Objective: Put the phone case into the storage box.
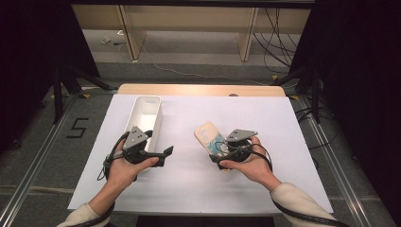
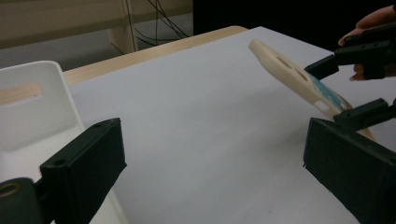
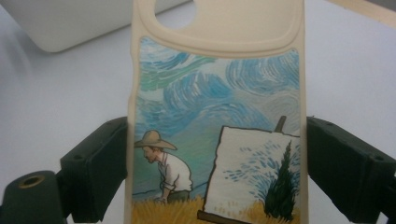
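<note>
A cream phone case printed with a painter, an easel and a swirling blue sky stands between the jaws of my right gripper, which is shut on its two long edges. From above, the phone case is tilted up off the white sheet, right of centre, in my right gripper. My left gripper hovers beside the near end of a white bin, pointing right. Its jaws stand wide open with nothing between them. Past them are the phone case and the right gripper.
A white sheet covers the table, with a strip of bare wood at the far edge. The long white bin lies lengthwise at the left. Cables and stand legs sit on the floor beyond the table.
</note>
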`<state>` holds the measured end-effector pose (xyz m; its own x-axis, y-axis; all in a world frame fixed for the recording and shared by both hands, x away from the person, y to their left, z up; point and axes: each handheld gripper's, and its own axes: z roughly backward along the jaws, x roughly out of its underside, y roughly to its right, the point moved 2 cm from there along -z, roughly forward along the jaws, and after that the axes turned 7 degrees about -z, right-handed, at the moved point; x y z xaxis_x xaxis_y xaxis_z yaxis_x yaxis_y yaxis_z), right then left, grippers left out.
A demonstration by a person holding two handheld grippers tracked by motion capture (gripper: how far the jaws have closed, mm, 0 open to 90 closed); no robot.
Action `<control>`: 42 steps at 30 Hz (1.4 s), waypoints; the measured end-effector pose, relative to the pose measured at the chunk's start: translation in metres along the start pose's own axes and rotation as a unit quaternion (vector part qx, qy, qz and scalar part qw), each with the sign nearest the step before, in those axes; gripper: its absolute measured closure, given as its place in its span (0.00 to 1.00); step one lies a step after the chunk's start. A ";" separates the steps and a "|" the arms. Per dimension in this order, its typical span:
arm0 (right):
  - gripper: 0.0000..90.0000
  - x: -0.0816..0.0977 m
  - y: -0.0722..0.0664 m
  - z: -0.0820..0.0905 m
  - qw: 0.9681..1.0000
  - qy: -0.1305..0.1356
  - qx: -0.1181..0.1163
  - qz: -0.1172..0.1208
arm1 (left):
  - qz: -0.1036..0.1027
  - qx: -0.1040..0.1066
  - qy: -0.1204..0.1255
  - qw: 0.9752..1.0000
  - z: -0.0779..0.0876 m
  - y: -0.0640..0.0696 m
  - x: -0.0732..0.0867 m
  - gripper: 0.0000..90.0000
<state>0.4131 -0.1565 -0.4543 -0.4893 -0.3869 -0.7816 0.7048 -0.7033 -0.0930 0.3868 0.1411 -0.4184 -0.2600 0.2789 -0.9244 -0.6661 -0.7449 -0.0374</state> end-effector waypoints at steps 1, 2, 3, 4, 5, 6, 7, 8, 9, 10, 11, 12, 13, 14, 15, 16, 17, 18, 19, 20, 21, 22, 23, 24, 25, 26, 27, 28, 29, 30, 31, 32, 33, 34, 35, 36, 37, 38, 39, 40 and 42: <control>0.14 0.000 -0.001 0.000 1.000 0.004 -0.001 0.004 | -0.002 0.004 0.000 1.000 -0.003 0.001 -0.005 0.06; 0.14 -0.001 -0.002 0.001 1.000 0.007 -0.003 0.005 | -0.002 0.004 0.000 1.000 -0.003 0.001 -0.005 0.06; 0.14 -0.002 -0.003 0.002 1.000 0.012 -0.004 0.009 | -0.005 0.009 0.003 1.000 -0.010 0.002 -0.014 0.07; 0.14 -0.002 -0.003 0.003 1.000 0.014 -0.005 0.010 | -0.006 0.013 0.005 1.000 -0.013 0.003 -0.019 0.07; 0.14 -0.002 -0.003 0.003 1.000 0.014 -0.005 0.010 | -0.006 0.013 0.005 1.000 -0.013 0.003 -0.019 0.08; 0.14 -0.002 -0.004 0.004 1.000 0.017 -0.007 0.010 | -0.008 0.019 0.006 1.000 -0.017 0.004 -0.025 0.08; 0.13 -0.002 -0.004 0.006 0.999 0.022 -0.015 0.018 | -0.006 0.022 0.007 1.000 -0.021 0.005 -0.030 0.09; 0.13 -0.002 -0.004 0.006 0.999 0.022 -0.015 0.018 | -0.005 0.027 0.008 1.000 -0.024 0.006 -0.034 0.09; 0.13 -0.002 -0.004 0.006 0.999 0.026 -0.014 0.022 | -0.003 0.032 0.010 0.999 -0.028 0.007 -0.039 0.11; 0.13 -0.002 -0.004 0.006 0.999 0.026 -0.014 0.022 | 0.002 0.037 0.009 0.999 -0.032 0.010 -0.043 0.11; 0.13 -0.001 -0.004 0.007 0.999 0.027 -0.016 0.024 | 0.003 0.046 0.004 0.999 -0.039 0.013 -0.050 0.12; 0.13 -0.001 -0.005 0.008 0.999 0.027 -0.015 0.023 | 0.004 0.051 0.001 0.999 -0.043 0.015 -0.053 0.13; 0.13 -0.001 -0.005 0.008 0.999 0.030 -0.015 0.026 | 0.005 0.055 -0.005 0.998 -0.049 0.016 -0.058 0.14; 0.13 -0.002 -0.005 0.008 0.999 0.031 -0.016 0.027 | 0.006 0.057 -0.008 0.998 -0.053 0.017 -0.060 0.16; 0.13 -0.002 -0.005 0.008 0.999 0.032 -0.015 0.029 | 0.004 0.059 -0.012 0.998 -0.057 0.018 -0.062 0.17; 0.13 -0.002 -0.006 0.009 0.999 0.034 -0.014 0.030 | 0.004 0.062 -0.016 0.998 -0.063 0.020 -0.065 0.17; 0.13 -0.003 -0.006 0.009 0.999 0.037 -0.016 0.032 | 0.004 0.063 -0.020 0.998 -0.066 0.020 -0.067 0.18; 0.13 -0.003 -0.006 0.009 0.999 0.037 -0.015 0.034 | 0.003 0.064 -0.025 0.998 -0.070 0.021 -0.068 0.19; 0.13 -0.003 -0.007 0.010 0.999 0.039 -0.016 0.033 | 0.003 0.066 -0.029 0.997 -0.074 0.022 -0.069 0.19; 0.13 -0.003 -0.007 0.010 0.999 0.039 -0.016 0.033 | 0.003 0.066 -0.029 0.997 -0.074 0.022 -0.069 0.20; 0.13 -0.003 -0.007 0.010 0.998 0.040 -0.016 0.034 | 0.006 0.070 -0.033 0.997 -0.078 0.023 -0.070 0.20; 0.14 -0.004 -0.007 0.010 0.998 0.043 -0.015 0.038 | 0.010 0.073 -0.036 0.997 -0.082 0.023 -0.071 0.22; 0.13 -0.003 -0.007 0.010 0.998 0.043 -0.015 0.038 | 0.015 0.080 -0.043 0.996 -0.087 0.025 -0.072 0.23; 0.13 -0.004 -0.007 0.010 0.998 0.044 -0.015 0.039 | 0.015 0.080 -0.043 0.996 -0.087 0.025 -0.072 0.24; 0.13 -0.004 -0.008 0.010 0.998 0.044 -0.016 0.040 | 0.020 0.084 -0.047 0.995 -0.091 0.026 -0.072 0.25; 0.13 -0.004 -0.008 0.010 0.998 0.044 -0.016 0.040 | 0.020 0.084 -0.047 0.995 -0.091 0.026 -0.072 0.27; 0.13 -0.004 -0.008 0.010 0.998 0.045 -0.016 0.040 | 0.027 0.089 -0.053 0.994 -0.096 0.027 -0.073 0.29; 0.13 -0.004 -0.008 0.010 0.998 0.045 -0.016 0.040 | 0.027 0.089 -0.053 0.994 -0.096 0.027 -0.073 0.30; 0.13 -0.004 -0.008 0.010 0.998 0.047 -0.015 0.042 | 0.032 0.089 -0.058 0.994 -0.099 0.028 -0.074 0.32; 0.13 -0.004 -0.008 0.010 0.998 0.048 -0.015 0.043 | 0.037 0.093 -0.060 0.993 -0.101 0.029 -0.074 0.33; 0.13 -0.004 -0.008 0.010 0.998 0.048 -0.014 0.044 | 0.041 0.095 -0.060 0.993 -0.102 0.030 -0.075 0.35; 0.13 -0.004 -0.008 0.011 0.998 0.050 -0.014 0.044 | 0.044 0.095 -0.062 0.993 -0.103 0.030 -0.075 0.37; 0.14 -0.004 -0.008 0.011 0.998 0.051 -0.014 0.044 | 0.047 0.096 -0.064 0.992 -0.104 0.030 -0.075 0.38; 0.14 -0.004 -0.008 0.011 0.998 0.051 -0.013 0.045 | 0.049 0.097 -0.065 0.992 -0.104 0.031 -0.075 0.40; 0.13 -0.005 -0.008 0.011 0.998 0.052 -0.014 0.045 | 0.052 0.097 -0.067 0.992 -0.105 0.031 -0.075 0.41; 0.14 -0.005 -0.008 0.011 0.998 0.051 -0.014 0.045 | 0.057 0.096 -0.071 0.991 -0.106 0.031 -0.074 0.43; 0.14 -0.005 -0.009 0.011 0.998 0.051 -0.013 0.045 | 0.060 0.096 -0.072 0.991 -0.106 0.031 -0.074 0.44; 0.13 -0.005 -0.009 0.011 0.998 0.052 -0.013 0.045 | 0.065 0.097 -0.073 0.990 -0.107 0.031 -0.074 0.46; 0.13 -0.005 -0.009 0.011 0.998 0.052 -0.013 0.045 | 0.065 0.097 -0.073 0.990 -0.107 0.031 -0.074 0.47; 0.13 -0.005 -0.008 0.011 0.997 0.054 -0.011 0.046 | 0.068 0.097 -0.075 0.990 -0.108 0.031 -0.073 0.48; 0.13 -0.005 -0.008 0.011 0.997 0.054 -0.012 0.047 | 0.079 0.103 -0.077 0.989 -0.109 0.031 -0.072 0.50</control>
<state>0.4040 -0.1555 -0.4426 -0.3632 -0.3826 -0.8495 0.7571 -0.6527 -0.0297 0.4607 0.0316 -0.3941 -0.4652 0.2691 -0.8433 -0.7326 -0.6518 0.1961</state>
